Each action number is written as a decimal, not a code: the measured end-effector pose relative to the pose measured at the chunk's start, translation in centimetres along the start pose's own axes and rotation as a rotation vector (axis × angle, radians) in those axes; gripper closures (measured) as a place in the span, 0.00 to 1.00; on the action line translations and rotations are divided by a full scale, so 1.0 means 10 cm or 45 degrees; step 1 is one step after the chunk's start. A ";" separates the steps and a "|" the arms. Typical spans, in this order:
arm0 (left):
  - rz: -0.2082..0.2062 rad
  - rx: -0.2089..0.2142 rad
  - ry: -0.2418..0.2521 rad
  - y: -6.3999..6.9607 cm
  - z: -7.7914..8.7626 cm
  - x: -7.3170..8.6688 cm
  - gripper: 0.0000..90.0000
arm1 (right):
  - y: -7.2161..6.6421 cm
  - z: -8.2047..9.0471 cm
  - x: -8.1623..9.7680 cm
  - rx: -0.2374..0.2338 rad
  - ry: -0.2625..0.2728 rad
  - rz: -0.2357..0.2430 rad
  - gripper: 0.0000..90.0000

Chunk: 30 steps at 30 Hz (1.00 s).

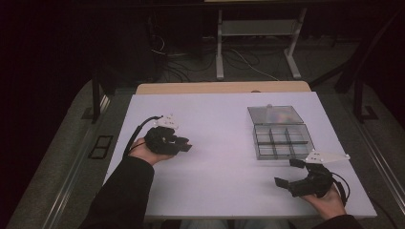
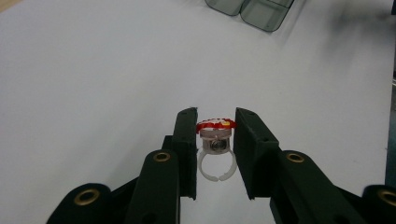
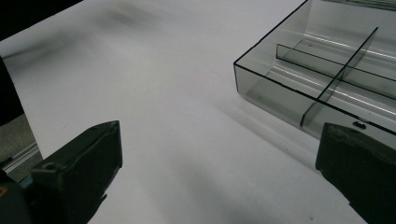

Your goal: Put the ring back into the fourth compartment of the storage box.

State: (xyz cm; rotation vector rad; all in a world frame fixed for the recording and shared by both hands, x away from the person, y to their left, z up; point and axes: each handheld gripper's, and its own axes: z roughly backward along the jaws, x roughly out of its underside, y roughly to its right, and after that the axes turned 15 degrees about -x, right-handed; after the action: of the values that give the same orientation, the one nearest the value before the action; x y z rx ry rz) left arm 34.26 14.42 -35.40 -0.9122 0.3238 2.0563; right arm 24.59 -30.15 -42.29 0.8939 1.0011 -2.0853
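A small toy ring point(image 2: 215, 140) with a red and white top and a clear plastic band sits between the jaws of my left gripper point(image 2: 215, 122), which are shut on it above the white table. In the high view the left gripper point(image 1: 184, 144) is at the table's left side, held in a hand with a dark sleeve. My right gripper point(image 1: 288, 172) stands open near the front right, its jaws wide apart with nothing between them. A clear grey compartment box point(image 1: 282, 141) lies just beyond it, with its lid point(image 1: 275, 115) folded back. The box point(image 3: 322, 74) appears close in the right gripper view.
The white table point(image 1: 219, 124) has bare surface between the two grippers. A wooden strip point(image 1: 222, 87) runs along its far edge. Beyond stand desk legs point(image 1: 219, 47) and cables on the floor. The box corner point(image 2: 250, 9) appears at the top of the left gripper view.
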 end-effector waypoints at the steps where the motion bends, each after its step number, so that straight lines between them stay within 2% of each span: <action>1: -0.007 0.001 -0.004 0.00 0.00 -0.02 0.77 | 0.00 0.00 0.00 -0.002 0.000 -0.004 0.00; 14: -0.066 0.016 0.009 0.04 -0.04 -0.28 0.77 | 0.00 0.00 0.00 -0.003 0.001 -0.005 0.00; 30: -0.132 0.044 0.030 0.14 -0.18 -0.57 0.77 | 0.00 0.01 0.00 -0.002 0.003 0.000 0.00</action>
State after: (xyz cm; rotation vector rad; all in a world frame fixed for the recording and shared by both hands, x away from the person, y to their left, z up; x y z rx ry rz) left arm 36.24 9.28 -32.80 -0.9143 0.3173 1.9408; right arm 24.56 -30.29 -42.27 0.8953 1.0041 -2.0835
